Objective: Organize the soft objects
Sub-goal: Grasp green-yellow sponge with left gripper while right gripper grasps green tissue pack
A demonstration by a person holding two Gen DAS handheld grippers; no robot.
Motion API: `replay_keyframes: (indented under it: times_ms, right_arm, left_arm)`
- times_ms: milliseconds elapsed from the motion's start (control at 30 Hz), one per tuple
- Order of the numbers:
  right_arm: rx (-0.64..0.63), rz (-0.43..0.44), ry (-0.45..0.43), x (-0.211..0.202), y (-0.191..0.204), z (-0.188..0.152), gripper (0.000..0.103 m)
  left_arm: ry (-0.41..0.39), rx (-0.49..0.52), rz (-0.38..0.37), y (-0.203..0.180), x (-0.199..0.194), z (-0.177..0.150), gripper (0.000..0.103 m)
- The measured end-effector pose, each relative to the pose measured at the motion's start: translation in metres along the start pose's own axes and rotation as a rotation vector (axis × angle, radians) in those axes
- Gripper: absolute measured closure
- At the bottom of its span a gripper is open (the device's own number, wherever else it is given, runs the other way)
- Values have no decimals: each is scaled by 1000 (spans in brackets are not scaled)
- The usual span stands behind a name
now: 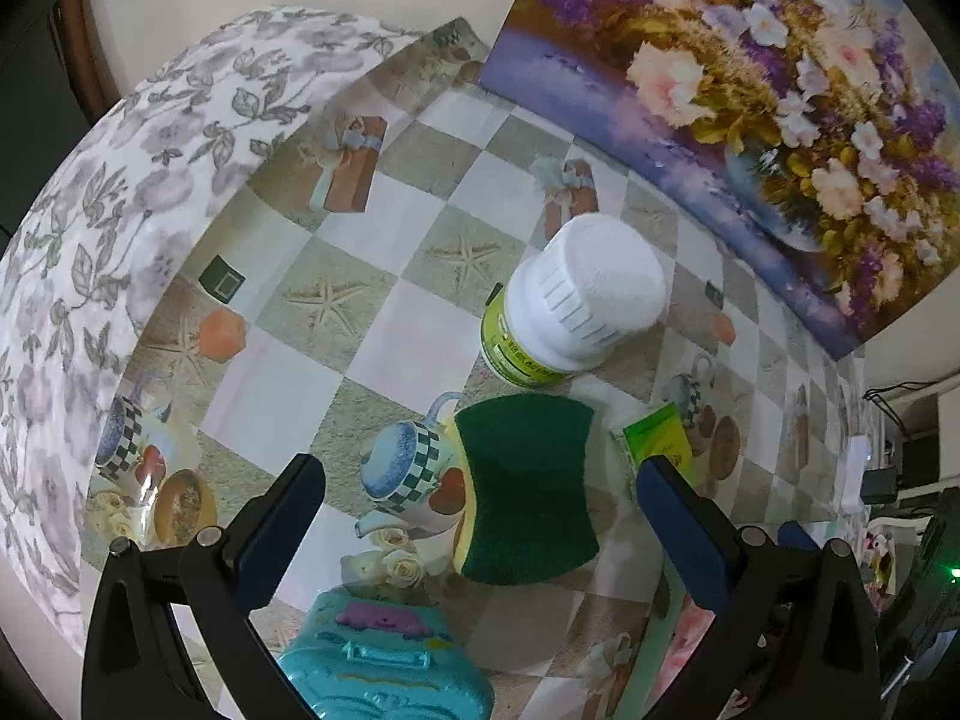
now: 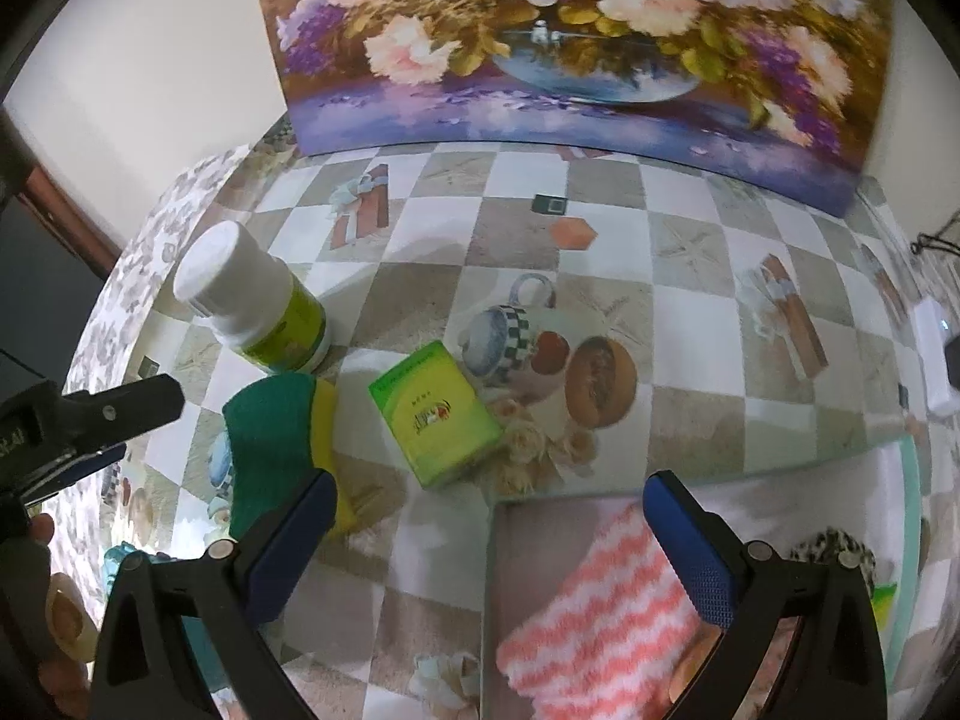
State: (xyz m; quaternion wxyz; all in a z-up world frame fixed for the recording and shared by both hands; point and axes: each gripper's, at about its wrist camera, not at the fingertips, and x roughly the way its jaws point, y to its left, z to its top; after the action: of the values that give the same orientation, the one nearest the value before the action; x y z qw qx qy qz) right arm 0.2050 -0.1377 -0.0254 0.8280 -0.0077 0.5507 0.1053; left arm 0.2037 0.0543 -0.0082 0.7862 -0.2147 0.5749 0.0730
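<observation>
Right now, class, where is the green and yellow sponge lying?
The sponge lies flat on the checked tablecloth, between the open fingers of the left hand-held gripper in its view, just in front of the white-capped bottle and left of the small green box.

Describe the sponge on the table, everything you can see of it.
The sponge is a waisted scrubbing pad: a dark green, rough-looking scouring layer on top of a yellow foam layer that shows along its edge. It lies flat on the checked tablecloth, scouring side up, just in front of the white-capped bottle, with the small green box off to one side. It sits between the fingers of the open left hand-held gripper, which do not touch it.
</observation>
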Motion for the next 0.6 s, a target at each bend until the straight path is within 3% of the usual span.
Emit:
replay_keyframes:
  times_ms: [600]
  right_arm:
    - [-83, -16, 79, 45, 10, 14, 6]
  left_arm:
    - [109, 34, 48, -27, 42, 4, 0]
